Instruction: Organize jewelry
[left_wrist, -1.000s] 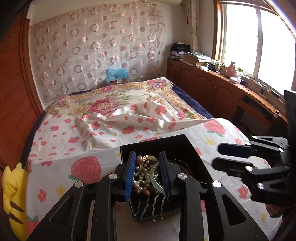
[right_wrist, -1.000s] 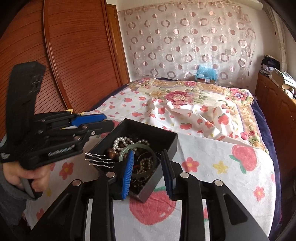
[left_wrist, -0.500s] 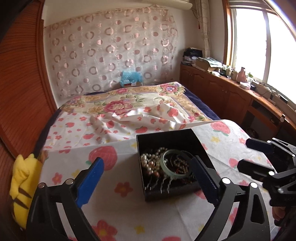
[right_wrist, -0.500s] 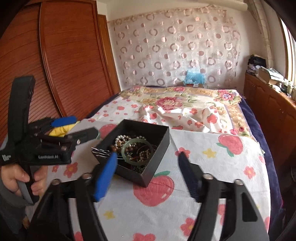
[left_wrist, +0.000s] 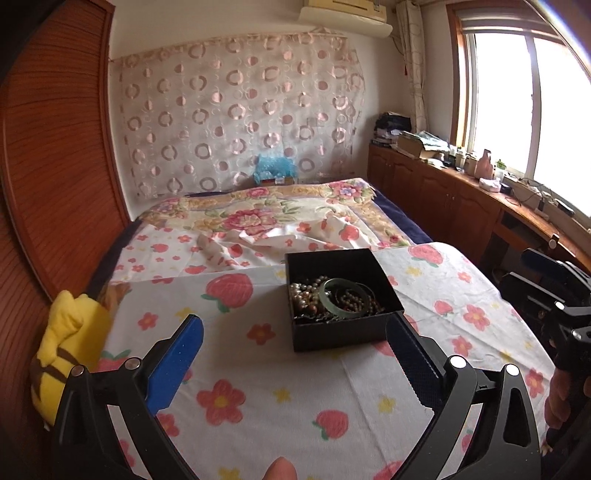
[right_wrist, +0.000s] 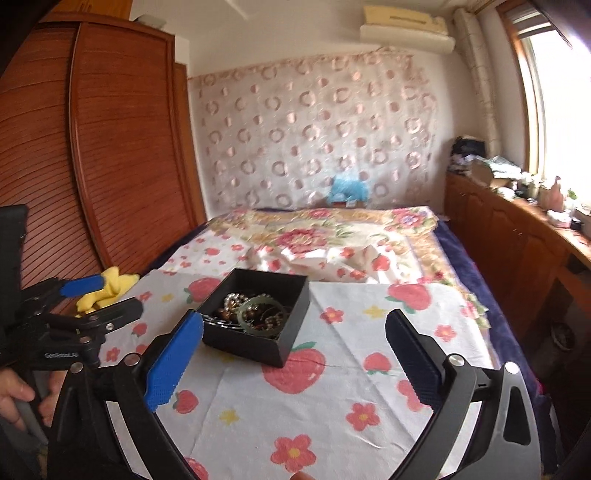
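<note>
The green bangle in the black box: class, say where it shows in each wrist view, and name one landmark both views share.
Left wrist view: the green bangle lies right of centre, inside the black box, beside the pearl beads.
Right wrist view: the bangle lies left of centre, in the box.
Shared landmark: the blue bundle at the bed's head.

Open printed bedsheet (left_wrist: 280, 387) is left all around the black square jewellery box (left_wrist: 341, 334); the left side is blocked by a yellow plush toy (left_wrist: 70, 354).

Right tongs (right_wrist: 293, 343) spread wide, empty, black jewelry box (right_wrist: 255, 319) on bedsheet (right_wrist: 332, 398)
</note>
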